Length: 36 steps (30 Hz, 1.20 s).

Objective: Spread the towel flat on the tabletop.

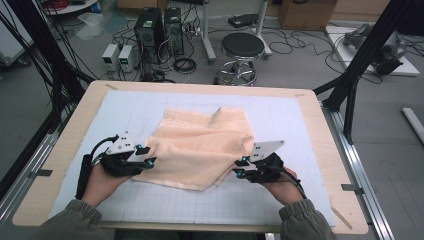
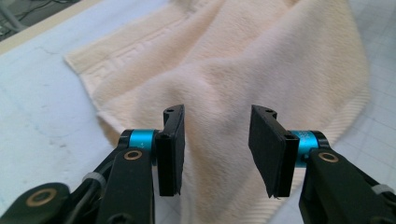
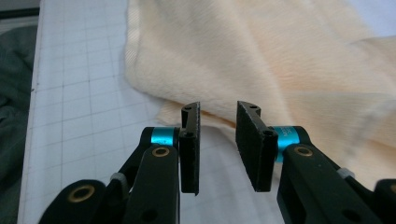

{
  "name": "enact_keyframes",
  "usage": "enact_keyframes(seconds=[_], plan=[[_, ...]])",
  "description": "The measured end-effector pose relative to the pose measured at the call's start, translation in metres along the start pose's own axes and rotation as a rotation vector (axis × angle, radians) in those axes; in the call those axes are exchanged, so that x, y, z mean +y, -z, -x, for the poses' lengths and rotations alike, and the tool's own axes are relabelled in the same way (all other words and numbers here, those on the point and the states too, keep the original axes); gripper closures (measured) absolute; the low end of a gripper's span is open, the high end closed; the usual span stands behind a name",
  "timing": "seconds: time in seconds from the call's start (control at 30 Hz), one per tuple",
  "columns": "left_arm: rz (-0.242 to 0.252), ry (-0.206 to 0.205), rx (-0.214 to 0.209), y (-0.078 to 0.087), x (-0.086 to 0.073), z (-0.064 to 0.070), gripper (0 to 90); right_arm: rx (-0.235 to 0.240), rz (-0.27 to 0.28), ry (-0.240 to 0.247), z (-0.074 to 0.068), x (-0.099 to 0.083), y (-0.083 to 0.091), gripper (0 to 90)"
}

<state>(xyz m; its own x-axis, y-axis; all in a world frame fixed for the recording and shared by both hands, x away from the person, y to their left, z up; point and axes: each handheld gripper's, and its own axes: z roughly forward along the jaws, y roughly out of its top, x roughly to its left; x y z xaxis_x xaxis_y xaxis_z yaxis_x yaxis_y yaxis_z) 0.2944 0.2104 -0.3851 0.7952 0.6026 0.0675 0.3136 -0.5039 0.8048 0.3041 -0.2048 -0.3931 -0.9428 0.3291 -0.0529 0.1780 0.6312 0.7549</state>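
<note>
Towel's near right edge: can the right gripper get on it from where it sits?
Probably yes. The right gripper has its jaws open and aimed at the folded edge of the towel just ahead, with only bare gridded mat between them. Nothing blocks the approach.

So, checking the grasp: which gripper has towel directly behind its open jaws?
The left gripper: the peach towel fills the space behind its gap. The right gripper frames the towel's edge and bare mat.

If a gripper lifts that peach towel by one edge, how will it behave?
The towel will probably droop and unfold, since it already lies rumpled in soft folds. Its fluffy pile should grip the open left gripper well. It likely drags on the mat rather than sliding cleanly.
</note>
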Motion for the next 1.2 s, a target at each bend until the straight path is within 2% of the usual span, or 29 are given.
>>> enact_keyframes(seconds=[0.07,0.17,0.33,0.43,0.5,0.53,0.57,0.67,0.83,0.93,1.07,1.13,1.2], plan=[[-0.025,-0.011,-0.018,-0.006,-0.006,0.002,56.9,0.021,-0.018,-0.001,-0.002,-0.002,-0.013,70.2],[-0.065,-0.006,-0.028,-0.018,-0.016,0.002,57.2,0.048,-0.035,-0.003,-0.005,-0.004,-0.030,68.9],[-0.125,0.000,-0.034,-0.038,-0.027,-0.003,59.1,0.055,-0.053,-0.006,-0.006,0.000,-0.051,65.0],[-0.133,-0.013,-0.027,-0.043,-0.028,-0.001,64.7,0.055,-0.089,-0.001,-0.006,0.000,-0.063,72.4],[-0.133,-0.007,-0.027,-0.043,-0.029,-0.002,68.8,0.061,-0.082,-0.007,-0.006,-0.001,-0.065,80.6],[-0.135,-0.009,-0.029,-0.042,-0.028,-0.002,71.2,0.062,-0.083,-0.004,-0.006,-0.001,-0.064,86.0],[-0.134,-0.006,-0.031,-0.041,-0.028,-0.002,73.9,0.058,-0.085,0.008,-0.006,-0.001,-0.064,87.1],[-0.126,0.003,-0.036,-0.037,-0.027,-0.001,79.1,0.069,-0.096,0.014,-0.007,-0.002,-0.059,87.9],[-0.087,-0.003,-0.035,-0.021,-0.023,0.007,79.9,0.069,-0.097,0.022,-0.014,-0.007,-0.037,88.2],[-0.068,-0.011,-0.042,-0.009,-0.019,0.016,80.0,0.073,-0.090,0.016,-0.020,-0.013,-0.021,88.2],[-0.055,-0.029,-0.060,0.006,-0.020,0.033,80.3,0.071,-0.057,0.001,-0.035,-0.025,0.006,88.2],[-0.057,-0.027,-0.082,0.014,-0.021,0.041,80.3,0.075,-0.050,0.003,-0.045,-0.030,0.017,88.2],[-0.065,-0.035,-0.105,0.022,-0.024,0.051,80.1,0.100,-0.045,0.006,-0.054,-0.034,0.026,88.1]])
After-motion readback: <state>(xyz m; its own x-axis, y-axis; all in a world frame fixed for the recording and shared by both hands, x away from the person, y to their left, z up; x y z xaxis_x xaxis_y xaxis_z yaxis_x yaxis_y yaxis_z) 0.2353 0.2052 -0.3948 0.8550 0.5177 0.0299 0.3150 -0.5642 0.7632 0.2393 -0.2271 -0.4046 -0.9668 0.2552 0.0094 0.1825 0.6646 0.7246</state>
